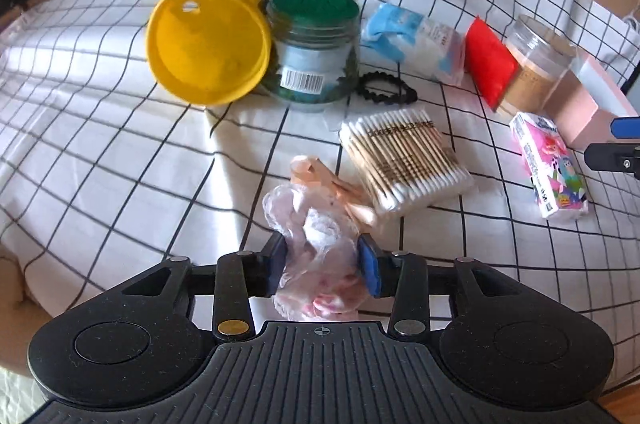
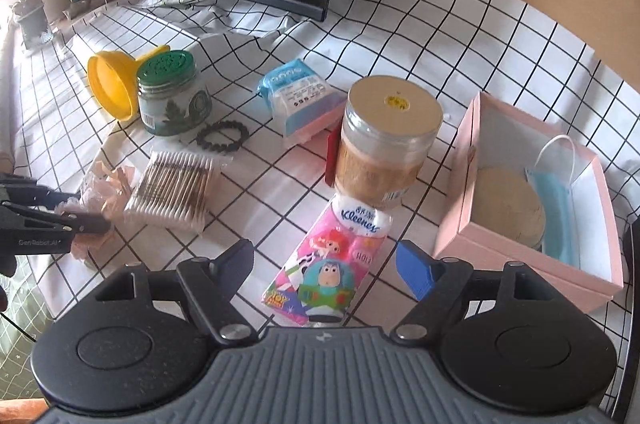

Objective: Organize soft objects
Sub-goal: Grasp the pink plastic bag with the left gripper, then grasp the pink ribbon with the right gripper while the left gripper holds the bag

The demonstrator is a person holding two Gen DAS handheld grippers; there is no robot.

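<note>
- One of each on the grid-patterned table cloth (image 1: 120,152): a yellow funnel (image 1: 206,44), a green-lidded jar (image 1: 314,44), a black hair tie (image 1: 386,89), a pack of cotton swabs (image 1: 404,164), a blue-and-white soft pack (image 1: 416,40), a red pouch (image 1: 490,62), a clear jar with tan contents (image 2: 386,140), a Kleenex tissue pack (image 2: 332,264) and an open pink box (image 2: 472,220); inside the box lie one round tan pad (image 2: 508,204) and one blue face mask (image 2: 556,208)
- Two tools in all: the left tool (image 1: 323,258) and the right tool (image 2: 326,266)
- A crumpled pink lacy cloth (image 1: 320,236) sits between the blue pads of the left tool, which touch its sides at a middling gap; whether they press it or merely flank it cannot be told; the cloth lies just beside the near corner of the swab pack
- The right tool stands wide open and grips nothing; the tissue pack lies on the table between its fingers, apart from both pads, its far end touching the clear jar's base; the pink box is just to its right
- Both tools point steeply down toward the table; no hand shows in either view
</note>
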